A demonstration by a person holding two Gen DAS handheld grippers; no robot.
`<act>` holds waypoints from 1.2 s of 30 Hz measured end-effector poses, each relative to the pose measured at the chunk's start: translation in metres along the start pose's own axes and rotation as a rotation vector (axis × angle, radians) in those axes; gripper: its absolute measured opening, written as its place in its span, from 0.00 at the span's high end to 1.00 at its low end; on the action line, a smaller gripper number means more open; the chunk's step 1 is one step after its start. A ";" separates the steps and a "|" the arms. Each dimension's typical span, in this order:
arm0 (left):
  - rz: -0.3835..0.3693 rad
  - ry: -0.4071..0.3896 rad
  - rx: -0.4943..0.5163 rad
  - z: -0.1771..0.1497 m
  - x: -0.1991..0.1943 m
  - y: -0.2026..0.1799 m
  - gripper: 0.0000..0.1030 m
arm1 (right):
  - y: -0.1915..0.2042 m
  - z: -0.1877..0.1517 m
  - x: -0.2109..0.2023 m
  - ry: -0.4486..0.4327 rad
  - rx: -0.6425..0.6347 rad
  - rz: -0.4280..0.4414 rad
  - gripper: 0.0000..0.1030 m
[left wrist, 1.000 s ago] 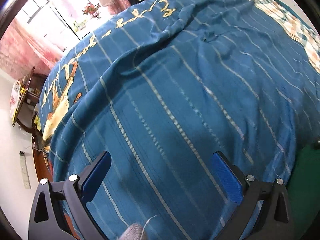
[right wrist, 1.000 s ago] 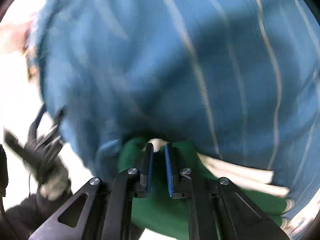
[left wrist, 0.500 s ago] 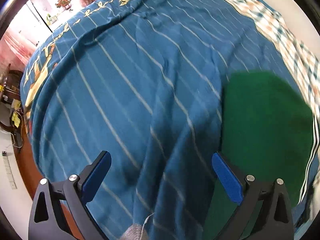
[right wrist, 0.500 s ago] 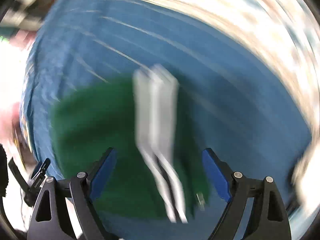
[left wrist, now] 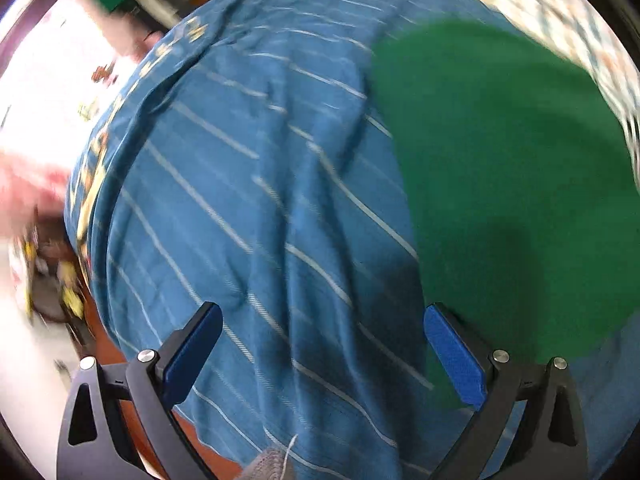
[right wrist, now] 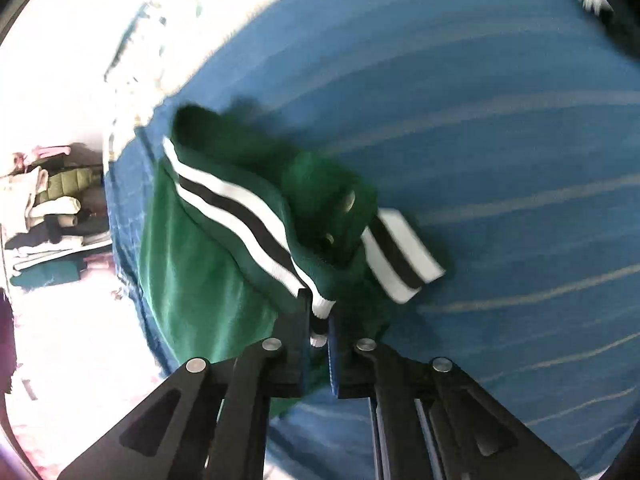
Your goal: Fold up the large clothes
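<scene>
A: Toward three o'clock in the left wrist view, a broad green garment (left wrist: 512, 184) lies flat on the blue striped bedspread (left wrist: 248, 184). Its edges are blurred, so I cannot tell which part of it this is.

B: And the left gripper (left wrist: 322, 354)?

A: Its jaws stand wide apart with nothing between them, only bedspread beneath. The right-hand pad (left wrist: 454, 360) sits just over the garment's near edge; whether it touches the cloth I cannot tell.

B: In the right wrist view, the same green garment (right wrist: 192, 264) shows a white-and-black striped band running from ten o'clock down toward the centre. The right gripper (right wrist: 318, 320) has its jaws pinched together on the end of that band, a bit of white trim showing between the pads.

A: Anything hard to read there?

B: A second striped band pokes out at about three o'clock from the centre, and the dark green folds between the two bands are bunched, with what look like two small round fasteners, too smeared to be sure. The lower part of the garment is hidden behind the gripper.

A: Background?

B: At nine o'clock, a pile of clothes (right wrist: 56, 200), overexposed around it. At one o'clock in the left view, a patterned cloth (left wrist: 560, 28), cut off by the lens rim.
</scene>
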State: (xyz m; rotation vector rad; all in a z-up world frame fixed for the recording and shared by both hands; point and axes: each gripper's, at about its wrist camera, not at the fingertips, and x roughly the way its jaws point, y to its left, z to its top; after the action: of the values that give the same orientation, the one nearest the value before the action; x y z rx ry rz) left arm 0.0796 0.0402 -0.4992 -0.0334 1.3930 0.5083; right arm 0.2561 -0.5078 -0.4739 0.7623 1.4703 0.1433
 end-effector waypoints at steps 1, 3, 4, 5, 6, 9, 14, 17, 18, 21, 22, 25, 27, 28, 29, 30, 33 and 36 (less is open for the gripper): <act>0.025 0.007 0.034 -0.005 0.006 -0.009 0.00 | -0.005 0.005 -0.005 -0.008 0.008 -0.014 0.94; 0.050 0.014 0.046 -0.010 0.013 -0.014 0.00 | -0.028 0.010 0.016 0.047 0.040 -0.073 0.94; 0.044 0.027 0.030 -0.011 0.016 -0.011 0.00 | -0.037 0.014 0.025 0.079 0.047 -0.085 0.94; 0.038 0.042 0.015 -0.010 0.016 -0.006 0.00 | -0.040 0.016 0.029 0.104 0.033 -0.082 0.93; 0.034 0.054 -0.002 -0.009 0.014 -0.001 0.00 | -0.039 0.021 0.024 0.129 0.003 -0.059 0.93; 0.002 0.037 -0.068 -0.005 0.003 0.017 0.00 | -0.033 0.030 -0.003 0.140 -0.099 -0.009 0.59; -0.062 0.007 -0.187 0.007 0.003 0.041 0.00 | -0.011 0.061 0.007 0.165 -0.383 0.018 0.01; -0.070 0.009 -0.222 0.012 0.006 0.047 0.00 | -0.002 0.088 0.055 0.325 -0.452 0.121 0.01; -0.076 0.012 -0.232 0.012 0.007 0.048 0.00 | -0.001 0.092 0.082 0.429 -0.466 0.157 0.01; -0.075 0.013 -0.238 0.012 0.007 0.049 0.00 | 0.007 0.093 0.106 0.528 -0.548 0.212 0.00; -0.073 0.010 -0.237 0.012 0.006 0.049 0.00 | 0.010 0.091 0.108 0.538 -0.566 0.203 0.00; -0.066 0.000 -0.241 0.011 0.007 0.053 0.00 | 0.022 0.079 0.110 0.501 -0.569 0.164 0.17; -0.065 0.005 -0.242 0.014 0.011 0.058 0.00 | 0.019 0.075 0.110 0.467 -0.494 0.131 0.32; -0.060 0.004 -0.241 0.016 0.011 0.061 0.00 | 0.022 0.074 0.114 0.452 -0.450 0.131 0.35; -0.058 -0.001 -0.240 0.018 0.010 0.063 0.00 | 0.013 0.071 0.106 0.432 -0.376 0.152 0.41; -0.060 -0.013 -0.238 0.021 0.007 0.067 0.00 | 0.017 0.070 0.106 0.419 -0.322 0.175 0.45; -0.103 -0.047 -0.225 0.032 -0.003 0.077 0.00 | -0.020 0.042 0.076 0.388 -0.072 0.316 0.50; -0.168 -0.061 -0.194 0.048 -0.014 0.083 0.00 | -0.060 -0.010 0.055 0.365 0.091 0.389 0.50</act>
State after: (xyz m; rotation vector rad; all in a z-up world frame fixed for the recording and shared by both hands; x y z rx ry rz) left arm 0.0928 0.1248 -0.4541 -0.2877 1.2645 0.4983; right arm 0.2334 -0.5204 -0.5512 1.1359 1.6635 0.5372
